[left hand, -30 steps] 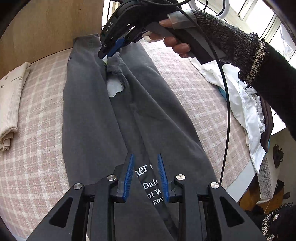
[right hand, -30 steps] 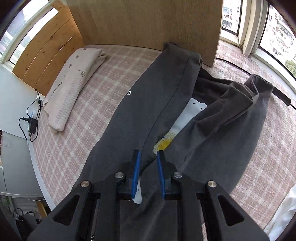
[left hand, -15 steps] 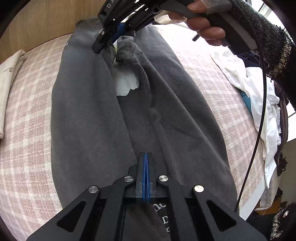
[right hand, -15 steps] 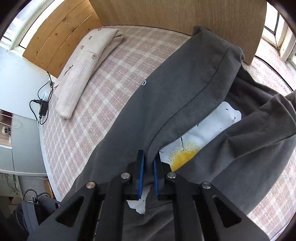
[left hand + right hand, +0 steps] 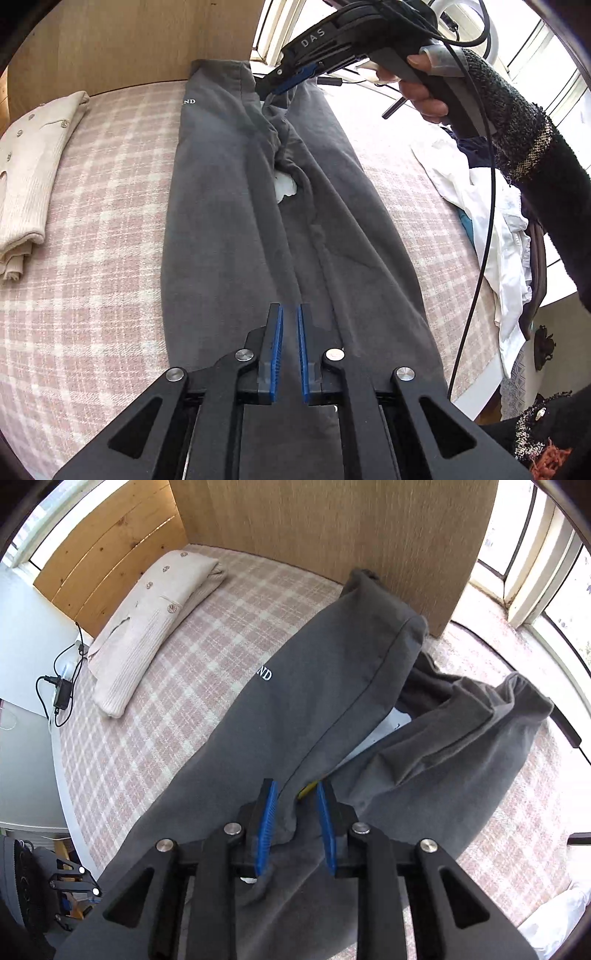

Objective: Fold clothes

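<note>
Item: grey garment [image 5: 229, 206], laid lengthwise down the middle of the frame on a pink-check surface [image 5: 110, 229] that I take for a bed or padded counter; which, I cannot tell.

State of fold: both long sides are turned in toward the centre and meet along a seam-like line. A patch of white print [image 5: 286, 186] shows in the gap, centre of the left view. In the right view the far flap at centre right is bunched and rumpled, not flat. I judge the lengthwise fold roughly made and the crosswise fold not made, since the garment lies at full length.

Left claw [image 5: 289, 325]: bottom centre, narrow gap between the blue pads, nothing between them, just over the cloth.

Right claw [image 5: 297, 814]: bottom centre of its own view, moderately wide, an edge of grey cloth lying between the pads without being pinched. In the left view it sits at upper centre, by the garment's far end.

Other stock: cream knit [image 5: 155, 616], folded, upper left; white laundry heap [image 5: 491, 206], right edge of the left view.

Not legible: the garment's near end is cut off under the left claw; the print is mostly covered; the lettering on the cloth reads only "ND".
</note>
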`<move>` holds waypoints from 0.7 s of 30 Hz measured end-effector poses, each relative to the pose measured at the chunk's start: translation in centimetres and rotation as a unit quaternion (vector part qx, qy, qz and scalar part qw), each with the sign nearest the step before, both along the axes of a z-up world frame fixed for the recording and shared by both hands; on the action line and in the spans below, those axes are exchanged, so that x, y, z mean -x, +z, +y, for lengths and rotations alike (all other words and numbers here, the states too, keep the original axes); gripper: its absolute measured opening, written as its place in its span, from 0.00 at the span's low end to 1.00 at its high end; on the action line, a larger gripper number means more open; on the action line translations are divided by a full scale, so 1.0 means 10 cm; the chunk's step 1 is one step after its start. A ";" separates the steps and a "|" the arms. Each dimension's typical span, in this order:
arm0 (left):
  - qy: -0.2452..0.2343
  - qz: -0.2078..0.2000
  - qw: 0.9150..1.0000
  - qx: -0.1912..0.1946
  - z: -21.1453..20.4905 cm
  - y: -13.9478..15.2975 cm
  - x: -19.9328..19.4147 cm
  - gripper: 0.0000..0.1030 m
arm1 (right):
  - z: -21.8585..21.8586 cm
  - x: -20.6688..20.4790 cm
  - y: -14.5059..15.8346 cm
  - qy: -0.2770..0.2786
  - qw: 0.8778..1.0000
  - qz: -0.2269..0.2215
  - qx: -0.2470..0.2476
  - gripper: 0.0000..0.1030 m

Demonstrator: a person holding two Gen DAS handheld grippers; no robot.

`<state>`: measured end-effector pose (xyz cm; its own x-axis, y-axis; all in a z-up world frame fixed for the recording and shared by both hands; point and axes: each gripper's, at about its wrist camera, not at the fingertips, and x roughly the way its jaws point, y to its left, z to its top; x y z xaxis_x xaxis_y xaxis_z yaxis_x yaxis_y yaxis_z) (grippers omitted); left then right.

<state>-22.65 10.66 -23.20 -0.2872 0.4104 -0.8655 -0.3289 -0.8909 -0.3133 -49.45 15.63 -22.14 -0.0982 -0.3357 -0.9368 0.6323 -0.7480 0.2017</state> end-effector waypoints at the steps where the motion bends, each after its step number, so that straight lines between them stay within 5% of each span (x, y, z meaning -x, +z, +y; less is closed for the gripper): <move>1: 0.000 -0.007 1.000 0.006 0.01 -0.06 0.02 0.06 | -0.04 0.06 0.04 -0.003 1.000 0.019 0.005 0.22; 6: -0.005 -0.036 0.999 0.025 0.09 -0.35 0.04 0.06 | -0.24 0.38 0.18 -0.019 0.994 0.104 0.031 0.22; 13: 0.006 -0.026 1.000 -0.004 -0.01 -0.36 0.04 0.10 | -0.36 1.01 -0.39 -0.060 0.992 0.098 -0.047 0.19; 19: -0.004 -0.028 1.000 -0.004 -0.16 -0.11 -0.13 0.10 | -0.11 0.58 0.27 -0.056 0.994 0.079 0.043 0.22; 21: -0.009 -0.017 1.000 0.000 -0.29 0.06 -0.27 0.17 | 0.07 0.23 0.59 -0.048 0.993 0.080 0.076 0.23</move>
<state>-19.90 7.80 -22.56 -0.2507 0.4147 -0.8748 -0.3341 -0.8852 -0.3238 -51.78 16.30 -16.25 -0.2790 -0.4544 -0.8460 0.5932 -0.7743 0.2203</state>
